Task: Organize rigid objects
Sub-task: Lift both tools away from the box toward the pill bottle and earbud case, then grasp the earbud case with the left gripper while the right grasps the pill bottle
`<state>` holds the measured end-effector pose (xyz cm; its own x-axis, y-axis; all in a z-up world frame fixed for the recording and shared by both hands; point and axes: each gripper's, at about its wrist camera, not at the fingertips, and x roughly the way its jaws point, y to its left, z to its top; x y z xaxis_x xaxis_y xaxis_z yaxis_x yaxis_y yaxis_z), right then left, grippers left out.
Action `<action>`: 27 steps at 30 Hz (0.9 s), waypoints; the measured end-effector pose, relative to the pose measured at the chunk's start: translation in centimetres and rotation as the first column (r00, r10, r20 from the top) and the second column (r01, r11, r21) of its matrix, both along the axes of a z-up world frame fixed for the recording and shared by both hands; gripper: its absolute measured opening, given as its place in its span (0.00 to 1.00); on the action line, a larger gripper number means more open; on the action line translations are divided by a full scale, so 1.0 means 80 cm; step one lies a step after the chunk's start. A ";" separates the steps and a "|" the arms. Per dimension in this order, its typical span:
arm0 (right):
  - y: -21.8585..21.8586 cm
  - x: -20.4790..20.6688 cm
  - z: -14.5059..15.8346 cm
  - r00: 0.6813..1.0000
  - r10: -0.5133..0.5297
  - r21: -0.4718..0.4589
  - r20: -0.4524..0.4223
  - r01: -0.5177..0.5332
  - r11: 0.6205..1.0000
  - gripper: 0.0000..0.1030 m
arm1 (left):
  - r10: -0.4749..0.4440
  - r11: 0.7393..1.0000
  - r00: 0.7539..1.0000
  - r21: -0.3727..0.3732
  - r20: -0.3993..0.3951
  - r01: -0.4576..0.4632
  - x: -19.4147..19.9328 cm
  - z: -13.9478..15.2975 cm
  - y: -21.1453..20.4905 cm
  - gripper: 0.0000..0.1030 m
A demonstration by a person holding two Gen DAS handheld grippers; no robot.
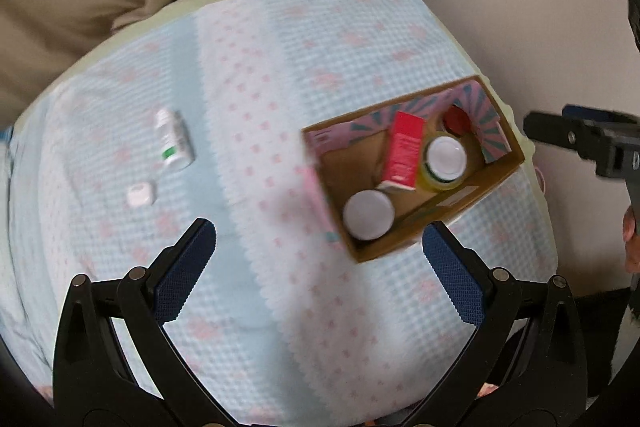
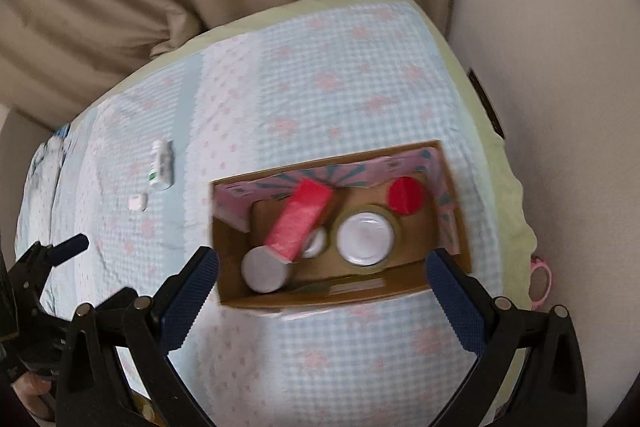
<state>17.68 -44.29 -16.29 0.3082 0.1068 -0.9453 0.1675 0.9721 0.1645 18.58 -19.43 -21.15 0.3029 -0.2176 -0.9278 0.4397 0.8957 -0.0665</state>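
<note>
Cloth (image 1: pixel 280 75): checked blue-and-pink cover lay over a cushion; curtain folds stood behind at 12 o'clock.
Box (image 1: pixel 472 195): open cardboard box sat on the cloth at 2 o'clock from the left tongs; in the right view it lay dead ahead, between the right finger tips.
Box contents: red carton (image 1: pixel 404 155) leaned upright-ish; a yellow jar with white lid (image 1: pixel 444 159) stood beside it; a white-lidded tub (image 1: pixel 368 215) sat at the near end; a red cap (image 1: pixel 456 119) at the far end. A further small white lid showed under the carton in the right view only.
Left tongs (image 1: pixel 316 247): spread wide, nothing held, hovering over bare cloth.
Right tongs (image 2: pixel 320 275): spread wide, nothing held, above the box's near wall.
Bottle (image 1: pixel 174 141): white with green band, lying on its side, at 10 o'clock from the left tongs, well apart.
Case (image 1: pixel 140 194): small white rounded item, just below the bottle, nearer the left finger.
Step (judged): mid-task; four or five items boxed, two loose.
Next (judged): left tongs to swing toward 10 o'clock, drop over the case or bottle, close across the narrow width, then carry to the box.
</note>
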 end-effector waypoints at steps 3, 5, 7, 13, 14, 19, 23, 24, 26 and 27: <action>0.049 -0.001 0.010 0.999 0.038 -0.016 0.003 -0.038 0.999 1.00 | 0.057 0.998 0.998 -0.041 0.022 -0.056 -0.003 0.010 0.058 1.00; 0.075 -0.001 0.014 0.999 0.053 -0.023 0.006 -0.053 0.998 1.00 | 0.086 0.995 0.996 -0.045 0.034 -0.085 -0.003 0.014 0.088 1.00; 0.111 0.004 0.019 0.997 0.072 -0.021 0.010 -0.071 0.997 1.00 | 0.113 0.993 0.992 -0.044 0.052 -0.111 -0.003 0.018 0.123 1.00; 0.201 0.024 0.036 0.990 0.128 -0.038 0.058 -0.126 0.991 1.00 | 0.181 0.983 0.982 -0.036 0.059 -0.179 0.021 0.012 0.227 1.00; 0.215 0.030 0.039 0.989 0.132 -0.035 0.067 -0.130 0.991 1.00 | 0.193 0.981 0.979 -0.031 0.058 -0.192 0.025 0.009 0.242 1.00; 0.281 0.066 0.040 0.984 0.153 -0.059 0.086 -0.148 0.987 1.00 | 0.233 0.972 0.971 -0.043 0.048 -0.231 0.056 -0.007 0.314 1.00; 0.325 0.104 0.028 0.984 0.162 -0.051 0.073 -0.159 0.986 1.00 | 0.236 0.972 0.971 -0.027 0.040 -0.235 0.087 -0.025 0.352 1.00; 0.335 0.113 0.024 0.983 0.171 -0.052 0.066 -0.168 0.984 1.00 | 0.238 0.971 0.971 -0.025 0.036 -0.237 0.096 -0.031 0.359 1.00; 0.354 0.132 0.014 0.981 0.185 -0.054 0.052 -0.183 0.982 1.00 | 0.236 0.971 0.972 -0.028 0.015 -0.236 0.114 -0.046 0.369 1.00; 0.365 0.146 0.006 0.980 0.194 -0.053 0.040 -0.191 0.980 1.00 | 0.234 0.972 0.972 -0.033 0.004 -0.233 0.123 -0.054 0.372 1.00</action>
